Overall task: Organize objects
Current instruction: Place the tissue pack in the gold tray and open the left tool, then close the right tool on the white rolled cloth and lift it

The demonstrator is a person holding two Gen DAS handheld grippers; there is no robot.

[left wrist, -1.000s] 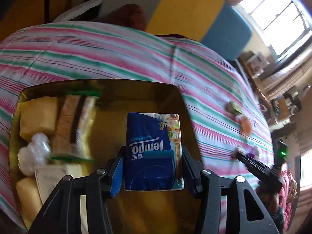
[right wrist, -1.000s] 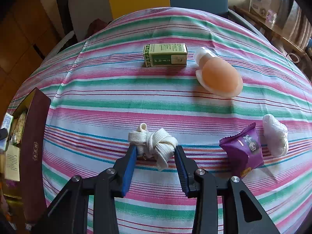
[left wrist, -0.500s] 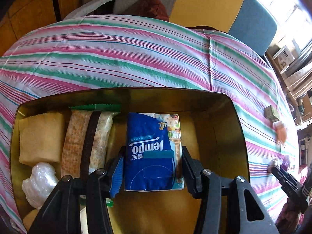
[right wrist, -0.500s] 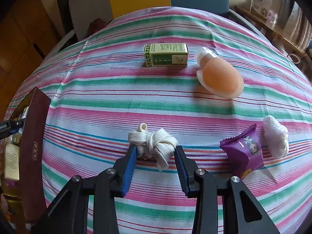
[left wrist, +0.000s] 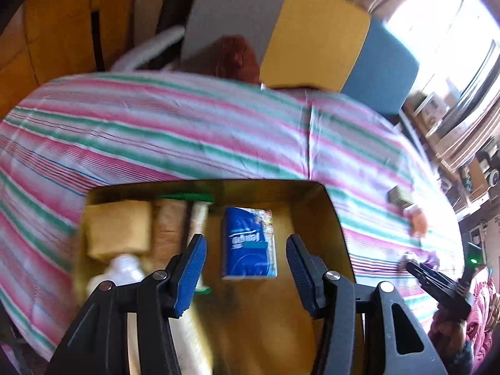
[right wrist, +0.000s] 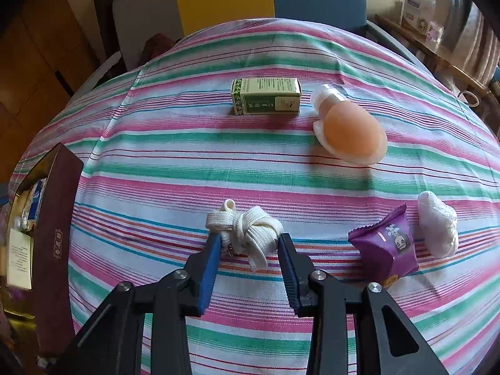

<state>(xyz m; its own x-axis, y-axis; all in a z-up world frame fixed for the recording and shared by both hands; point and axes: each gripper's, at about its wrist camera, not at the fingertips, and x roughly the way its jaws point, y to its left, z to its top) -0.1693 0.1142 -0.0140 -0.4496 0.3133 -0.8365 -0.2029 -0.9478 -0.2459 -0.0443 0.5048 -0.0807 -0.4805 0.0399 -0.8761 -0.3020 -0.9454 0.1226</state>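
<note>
A blue tissue pack [left wrist: 247, 259] lies flat on the floor of the gold box [left wrist: 331, 215]. My left gripper [left wrist: 245, 239] hovers above it, open, its blue pads well clear of the pack on both sides. In the right wrist view a knotted white strap bundle [right wrist: 250, 231] rests on the striped tablecloth [right wrist: 187, 162]. My right gripper [right wrist: 250, 240] is down around it, jaws closing, and both pads touch the sides of the bundle.
The box also holds a yellow block [left wrist: 118, 228], a snack packet [left wrist: 178, 222] and a white wrapped lump [left wrist: 125, 265]. On the cloth lie a green carton [right wrist: 265, 97], an orange egg-shaped item [right wrist: 351, 131], a purple packet [right wrist: 386, 247] and a white wrapped piece [right wrist: 437, 228]. The box's maroon side [right wrist: 53, 218] stands at the left.
The left gripper has lifted and drawn back from the tissue pack, which stays lying in the box. The right jaws have narrowed onto the strap bundle; that hand has not moved.
</note>
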